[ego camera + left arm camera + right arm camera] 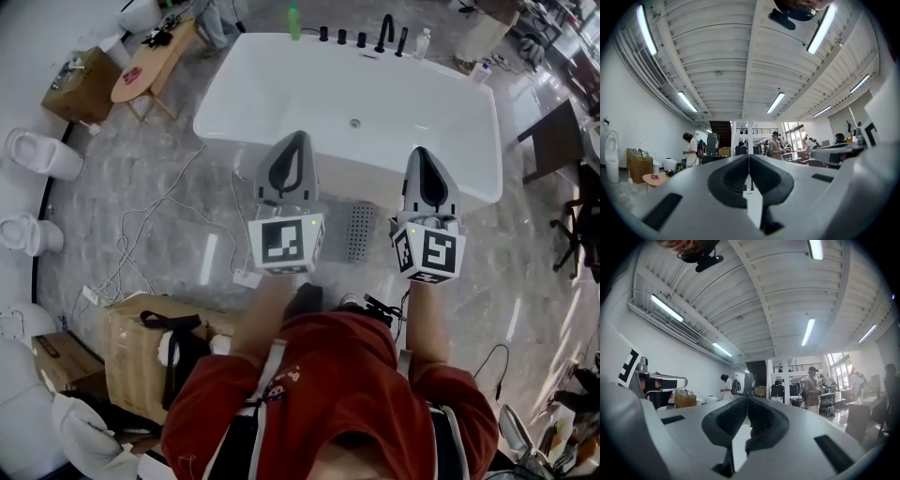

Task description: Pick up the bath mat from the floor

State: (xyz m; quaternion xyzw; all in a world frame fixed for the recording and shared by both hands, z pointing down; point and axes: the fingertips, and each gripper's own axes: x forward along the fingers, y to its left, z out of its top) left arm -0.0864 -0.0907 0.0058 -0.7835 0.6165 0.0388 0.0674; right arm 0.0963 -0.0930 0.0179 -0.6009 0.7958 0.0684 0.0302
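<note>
The bath mat (359, 232) is a small grey perforated rectangle lying flat on the marble floor in front of the white bathtub (356, 103). In the head view it shows between my two grippers, far below them. My left gripper (293, 139) is shut with nothing in it, held up at chest height. My right gripper (424, 152) is likewise shut and empty, beside it. Both gripper views look level across the room, so the mat is out of sight there. The left gripper (749, 157) and the right gripper (748, 399) show their jaws pressed together.
White cables (141, 234) trail over the floor to the left of the mat. A cardboard box (141, 352) stands at my left, toilets (42, 155) line the left wall. A dark chair (553, 141) is at the right. People (691, 150) stand across the room.
</note>
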